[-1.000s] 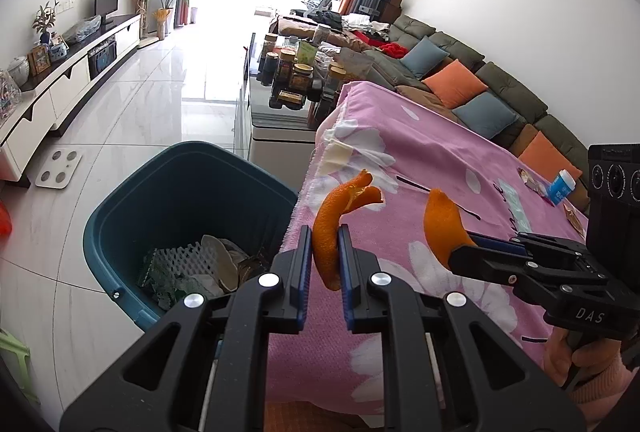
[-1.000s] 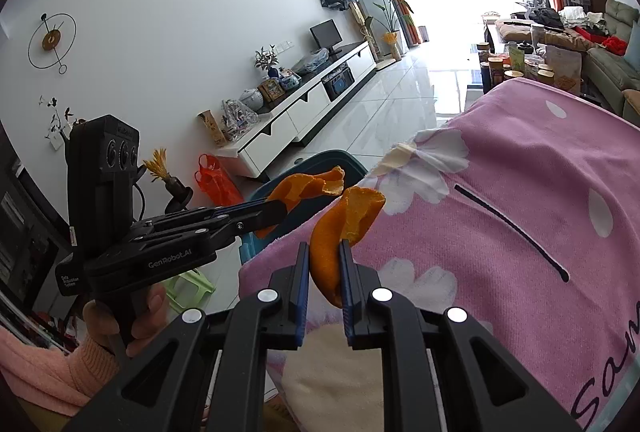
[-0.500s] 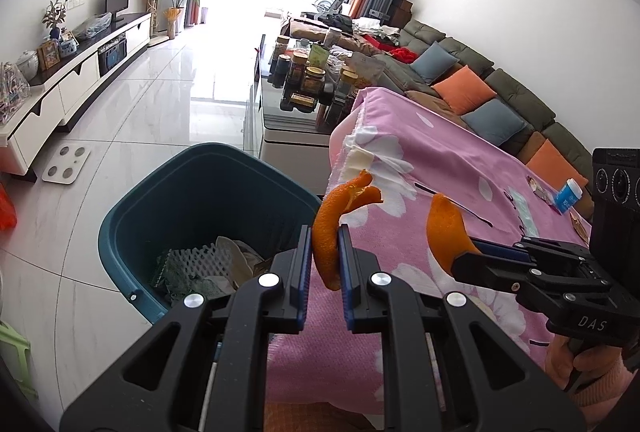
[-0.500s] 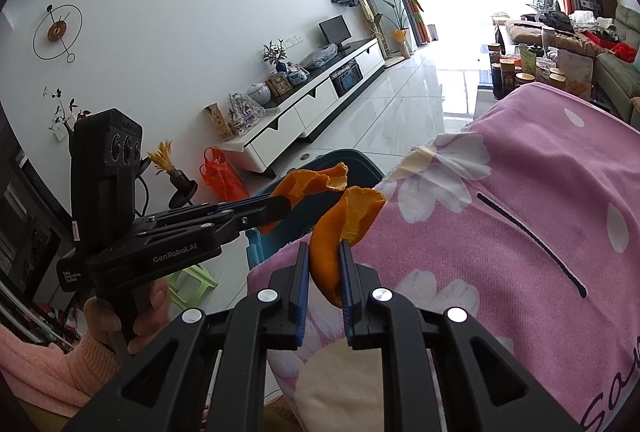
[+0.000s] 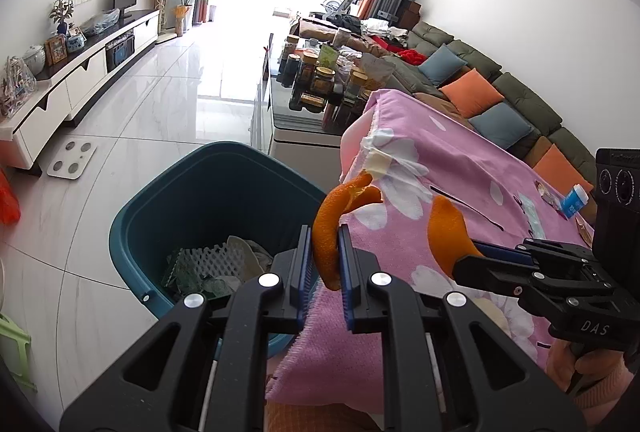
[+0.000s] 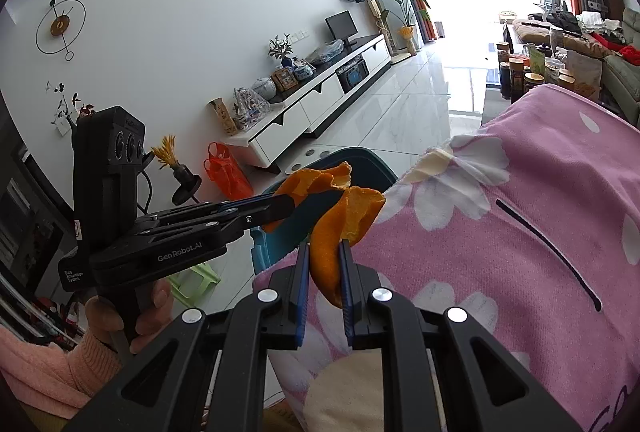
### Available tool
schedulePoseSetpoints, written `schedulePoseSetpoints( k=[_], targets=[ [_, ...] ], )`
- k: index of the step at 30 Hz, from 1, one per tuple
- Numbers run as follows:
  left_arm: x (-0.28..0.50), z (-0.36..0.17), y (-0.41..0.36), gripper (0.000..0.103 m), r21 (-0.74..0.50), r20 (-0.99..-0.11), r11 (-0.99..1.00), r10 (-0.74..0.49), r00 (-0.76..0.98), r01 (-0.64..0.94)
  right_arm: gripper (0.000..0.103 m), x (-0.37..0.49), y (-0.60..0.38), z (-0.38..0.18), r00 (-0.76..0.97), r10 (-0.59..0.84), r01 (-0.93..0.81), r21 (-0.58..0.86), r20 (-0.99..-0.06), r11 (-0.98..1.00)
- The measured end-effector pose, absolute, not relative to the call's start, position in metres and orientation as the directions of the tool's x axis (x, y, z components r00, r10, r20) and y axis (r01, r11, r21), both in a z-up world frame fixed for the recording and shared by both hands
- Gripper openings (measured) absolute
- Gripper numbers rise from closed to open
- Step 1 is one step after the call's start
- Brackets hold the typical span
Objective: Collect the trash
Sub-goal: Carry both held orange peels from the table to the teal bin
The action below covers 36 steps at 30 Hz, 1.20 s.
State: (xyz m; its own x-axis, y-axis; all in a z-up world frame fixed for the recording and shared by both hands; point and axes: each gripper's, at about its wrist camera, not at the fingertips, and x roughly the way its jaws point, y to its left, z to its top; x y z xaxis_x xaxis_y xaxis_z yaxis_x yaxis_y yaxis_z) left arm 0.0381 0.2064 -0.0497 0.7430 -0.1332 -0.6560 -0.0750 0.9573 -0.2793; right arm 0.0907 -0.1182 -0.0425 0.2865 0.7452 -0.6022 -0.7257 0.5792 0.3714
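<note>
My left gripper is shut on a curled strip of orange peel, held over the corner of the pink flowered table cloth beside the teal bin. The bin stands on the floor and holds white foam netting and crumpled waste. My right gripper is shut on a second orange peel above the cloth's edge. Each gripper shows in the other's view: the right one with its peel, the left one with its peel.
A low glass table with jars stands beyond the bin. A small blue and white bottle and wrappers lie on the far cloth. A white TV cabinet, a red bag, a green stool and a sofa surround the tiled floor.
Both grippers keep their peels clamped. In the left wrist view the bin and table have slid slightly rightward and the bin looks a little nearer; the hands have hardly moved.
</note>
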Motion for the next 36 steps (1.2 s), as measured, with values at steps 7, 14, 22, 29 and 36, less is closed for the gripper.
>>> schedulePoseSetpoints(
  k=[7,14,22,29,36],
  targets=[
    [0.039,-0.051,0.212,0.013,-0.278,-0.659,0.956,-0.124,0.742,-0.087,0.013,0.091,-0.113,-0.043,0.276,0.747,-0.730,0.373,-0.605,0.572],
    [0.040,-0.053,0.215,0.013,-0.278,-0.661,0.956,-0.116,0.741,-0.098,0.013,0.093,-0.109,-0.043,0.266,0.748,-0.735,0.374,-0.608,0.566],
    [0.040,-0.056,0.220,0.013,-0.276,-0.664,0.954,-0.104,0.741,-0.113,0.013,0.096,-0.104,-0.044,0.254,0.751,-0.736,0.382,-0.609,0.559],
    [0.042,-0.060,0.226,0.013,-0.269,-0.672,0.953,-0.084,0.735,-0.137,0.013,0.099,-0.097,-0.043,0.247,0.752,-0.743,0.378,-0.611,0.552],
    [0.044,-0.063,0.230,0.013,-0.261,-0.678,0.953,-0.067,0.732,-0.154,0.013,0.102,-0.087,-0.042,0.235,0.752,-0.753,0.374,-0.617,0.542]
  ],
)
